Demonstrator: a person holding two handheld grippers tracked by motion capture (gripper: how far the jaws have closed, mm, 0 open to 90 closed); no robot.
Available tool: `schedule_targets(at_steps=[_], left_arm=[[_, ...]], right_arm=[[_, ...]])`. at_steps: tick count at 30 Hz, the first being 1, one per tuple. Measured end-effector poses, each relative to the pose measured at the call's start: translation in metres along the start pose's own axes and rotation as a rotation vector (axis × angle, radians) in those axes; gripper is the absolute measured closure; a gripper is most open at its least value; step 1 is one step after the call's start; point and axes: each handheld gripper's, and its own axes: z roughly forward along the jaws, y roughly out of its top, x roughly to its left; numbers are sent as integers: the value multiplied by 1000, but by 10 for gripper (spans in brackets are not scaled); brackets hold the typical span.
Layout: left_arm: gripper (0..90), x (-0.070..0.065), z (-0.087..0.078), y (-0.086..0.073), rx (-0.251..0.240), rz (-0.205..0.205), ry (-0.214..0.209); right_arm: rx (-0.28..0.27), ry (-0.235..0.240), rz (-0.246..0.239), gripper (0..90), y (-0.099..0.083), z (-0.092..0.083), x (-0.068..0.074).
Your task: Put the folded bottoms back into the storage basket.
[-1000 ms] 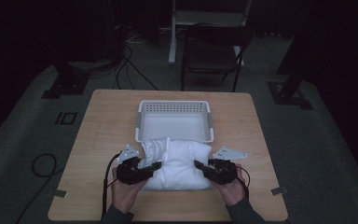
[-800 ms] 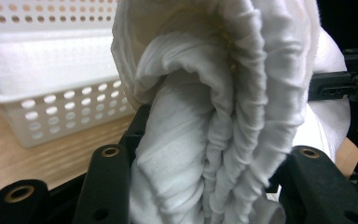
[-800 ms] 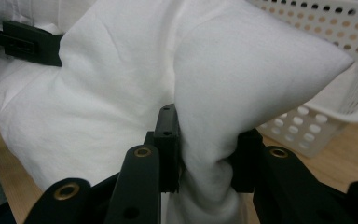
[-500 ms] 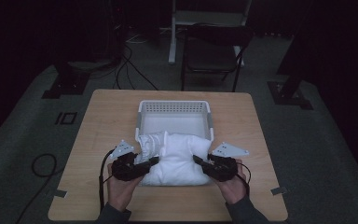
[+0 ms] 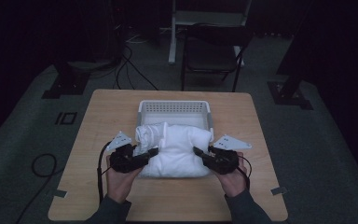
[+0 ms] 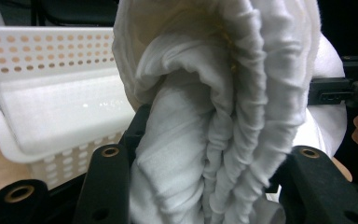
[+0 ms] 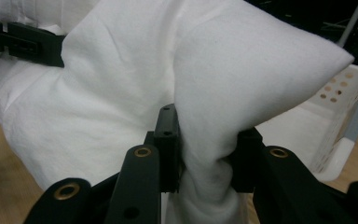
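Already the folded white towel is gripped at both of its ends and carried between the two grippers, just in front of the white perforated basket on the wooden table. In the left gripper view the jaws of the left gripper are seen closed on a thick, bunched stack of the towel's folds, so that they stand narrowed but held apart by the cloth. In the right gripper view the right gripper is clamped tight on a pinched corner of the towel, with the cloth squeezed thin between the pads. From the high view the left gripper and the right gripper are seen facing each other across the bundle, each held in a hand coming from the near edge. The bundle's far edge lies close to the basket's near rim, perhaps just over it; whether its underside is clear of the table cannot be told from above. The basket is judged to be empty, since its bare floor is shown behind the towel. The grasp may therefore be counted as done, and the placing as not yet done: what is left, by this judgement, is for the bundle to be carried forward over the near rim, lowered onto the basket floor with its folds kept together, and let go by both grippers.
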Motion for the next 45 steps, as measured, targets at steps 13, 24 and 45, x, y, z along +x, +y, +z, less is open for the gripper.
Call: schedule_targets(at_steps=[13,24,45], left_arm=[[525,6,10,19,-8,26,6],[526,14,16,27,-26,43,9],[526,29,32,32,-16,12,47]], right_arm=[[-23,-23,-3,705,14,4,-11],[-36,-41,-14,705,23,10,-14],[-27,-52,7,706,26,34,-29]])
